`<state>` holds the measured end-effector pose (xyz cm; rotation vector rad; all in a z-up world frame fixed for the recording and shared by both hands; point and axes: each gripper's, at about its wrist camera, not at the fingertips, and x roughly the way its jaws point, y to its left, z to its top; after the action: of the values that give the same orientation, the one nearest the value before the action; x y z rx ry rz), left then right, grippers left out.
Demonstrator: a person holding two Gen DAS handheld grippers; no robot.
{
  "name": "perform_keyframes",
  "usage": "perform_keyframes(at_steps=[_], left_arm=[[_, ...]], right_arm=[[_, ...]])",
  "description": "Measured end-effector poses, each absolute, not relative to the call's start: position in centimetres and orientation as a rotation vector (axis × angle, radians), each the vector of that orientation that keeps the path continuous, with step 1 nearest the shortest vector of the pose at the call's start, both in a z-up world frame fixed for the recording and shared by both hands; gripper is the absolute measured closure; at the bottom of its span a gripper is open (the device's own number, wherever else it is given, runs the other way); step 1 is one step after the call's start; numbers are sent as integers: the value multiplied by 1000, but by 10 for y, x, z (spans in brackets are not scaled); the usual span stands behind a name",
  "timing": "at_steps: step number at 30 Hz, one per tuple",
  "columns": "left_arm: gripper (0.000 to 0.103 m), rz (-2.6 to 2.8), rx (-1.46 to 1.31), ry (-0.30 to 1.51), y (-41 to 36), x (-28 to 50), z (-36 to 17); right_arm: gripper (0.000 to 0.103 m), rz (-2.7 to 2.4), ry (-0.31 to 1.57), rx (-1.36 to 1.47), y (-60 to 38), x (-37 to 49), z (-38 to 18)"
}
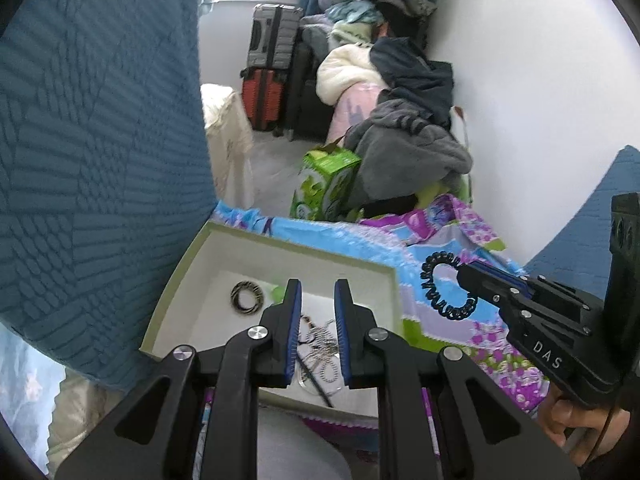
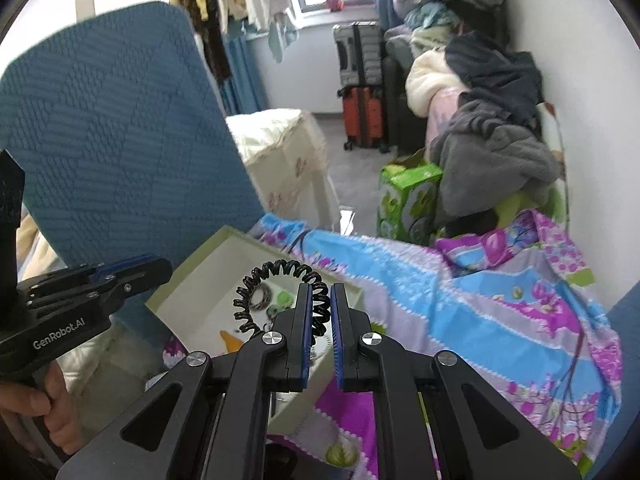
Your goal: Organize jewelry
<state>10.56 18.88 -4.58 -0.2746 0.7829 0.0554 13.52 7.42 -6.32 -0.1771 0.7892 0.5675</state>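
A white box with a pale green rim [image 1: 280, 246] [image 2: 188, 276] lies on a flowered sheet. Inside it are a zebra-striped bangle [image 1: 247, 298] [image 2: 262, 294], a tangle of thin chains [image 1: 320, 344] and a small green piece [image 2: 285, 298]. My left gripper [image 1: 318, 292] [image 2: 160, 266] hovers over the box, its jaws a little apart with nothing pinched between them. A black spiral hair tie [image 1: 430, 280] [image 2: 276, 270] hangs from my right gripper [image 1: 464, 274] [image 2: 322, 290], which is shut on it just right of the box and above its near corner.
A blue quilted chair back [image 1: 100, 140] [image 2: 120, 120] rises close on the left of the box. The bright flowered sheet [image 1: 360, 248] [image 2: 480, 300] spreads to the right. Behind stand a green carton [image 1: 328, 184], piled clothes [image 1: 412, 148] and suitcases [image 1: 272, 72]. A hand [image 2: 52, 412] holds the left gripper's handle.
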Motion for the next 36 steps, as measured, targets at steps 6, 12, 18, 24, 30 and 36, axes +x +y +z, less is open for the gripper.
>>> perform_keyframes(at_steps=[6, 12, 18, 24, 30, 36], left_arm=[[86, 96, -294, 833, 201, 111, -78], [86, 125, -309, 898, 210, 117, -103], [86, 132, -311, 923, 213, 119, -110], [68, 135, -311, 906, 214, 119, -103], [53, 138, -292, 846, 210, 108, -71], [40, 130, -275, 778, 201, 94, -27]], right_arm=[[96, 610, 861, -195, 94, 147, -104], [95, 634, 938, -221, 106, 160, -137], [94, 636, 972, -231, 109, 165, -150], [77, 625, 962, -229, 105, 165, -142], [57, 599, 907, -208, 92, 165, -113], [43, 611, 807, -179, 76, 153, -63]])
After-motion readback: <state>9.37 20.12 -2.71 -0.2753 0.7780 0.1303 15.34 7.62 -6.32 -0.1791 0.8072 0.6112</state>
